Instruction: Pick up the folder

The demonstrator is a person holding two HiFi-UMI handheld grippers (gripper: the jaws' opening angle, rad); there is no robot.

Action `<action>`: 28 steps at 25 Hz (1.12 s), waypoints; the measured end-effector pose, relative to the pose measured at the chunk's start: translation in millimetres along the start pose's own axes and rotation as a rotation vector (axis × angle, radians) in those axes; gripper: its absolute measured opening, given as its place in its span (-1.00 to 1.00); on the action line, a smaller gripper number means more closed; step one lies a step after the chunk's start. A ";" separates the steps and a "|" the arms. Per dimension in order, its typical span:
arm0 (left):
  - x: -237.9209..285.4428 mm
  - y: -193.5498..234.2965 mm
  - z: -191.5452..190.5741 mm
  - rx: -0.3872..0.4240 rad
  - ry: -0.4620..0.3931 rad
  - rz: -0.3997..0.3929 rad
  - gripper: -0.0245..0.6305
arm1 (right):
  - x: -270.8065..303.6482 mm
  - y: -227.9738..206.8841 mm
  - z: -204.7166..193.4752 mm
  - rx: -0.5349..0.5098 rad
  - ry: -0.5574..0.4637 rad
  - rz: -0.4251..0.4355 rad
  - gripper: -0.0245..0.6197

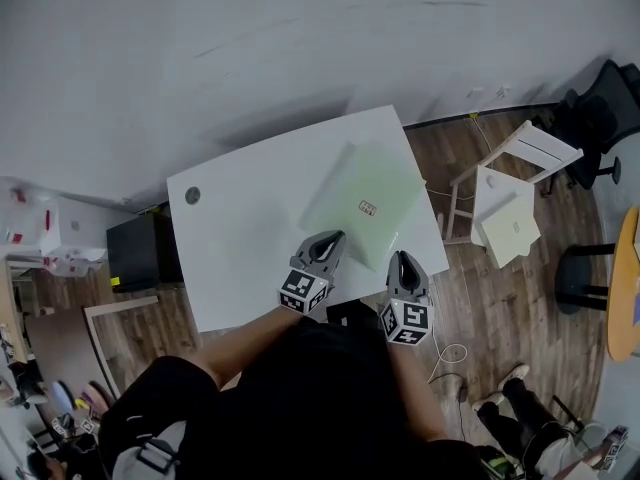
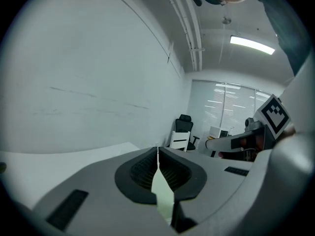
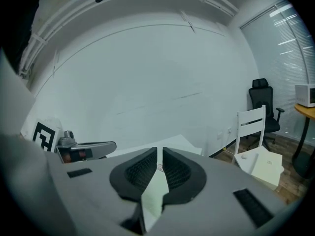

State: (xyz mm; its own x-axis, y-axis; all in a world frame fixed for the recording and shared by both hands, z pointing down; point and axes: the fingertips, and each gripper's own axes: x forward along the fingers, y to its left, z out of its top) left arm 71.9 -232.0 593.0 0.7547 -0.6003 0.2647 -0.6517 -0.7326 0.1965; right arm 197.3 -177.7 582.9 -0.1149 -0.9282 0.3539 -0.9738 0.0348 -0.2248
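The pale green folder [image 1: 365,203] with a small label lies flat over the right half of the white table [image 1: 240,248]; whether it rests on the top or hangs just above it I cannot tell. My left gripper [image 1: 332,239] is shut on its near edge, and my right gripper [image 1: 400,259] is shut on the near right edge. In the left gripper view a thin green sheet [image 2: 162,193] runs between the closed jaws of the left gripper [image 2: 157,152]. The right gripper view shows the same folder [image 3: 155,193] pinched in the right gripper [image 3: 160,155].
A white chair [image 1: 505,183] with a pale box on its seat stands right of the table. Beyond it are a black office chair [image 1: 600,118] and a round wooden table [image 1: 625,288]. A black cabinet [image 1: 140,253] sits at the table's left. A cable [image 1: 450,353] lies on the wooden floor.
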 end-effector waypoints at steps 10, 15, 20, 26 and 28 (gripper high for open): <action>57.7 73.1 -20.3 -0.018 0.095 0.097 -0.86 | 69.7 -48.9 -49.8 0.083 0.176 -0.039 -0.53; 87.4 105.6 -41.4 -0.056 0.170 0.090 -0.65 | 97.4 -61.4 -75.0 0.098 0.250 -0.055 -0.34; 109.8 124.6 -75.5 -0.112 0.274 0.085 -0.36 | 122.3 -74.9 -96.1 0.066 0.314 -0.075 -0.14; 126.5 130.7 -114.1 -0.164 0.431 0.050 -0.05 | 136.6 -93.0 -126.0 0.319 0.405 -0.088 -0.03; 128.6 132.9 -123.5 -0.207 0.457 0.045 -0.03 | 138.9 -93.3 -132.1 0.338 0.429 -0.081 0.00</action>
State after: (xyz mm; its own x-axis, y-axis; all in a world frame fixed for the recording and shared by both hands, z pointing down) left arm 73.0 -367.0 769.7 0.6453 -0.3940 0.6545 -0.7190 -0.6027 0.3461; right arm 246.2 -260.9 773.0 -0.1806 -0.6863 0.7045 -0.8737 -0.2171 -0.4354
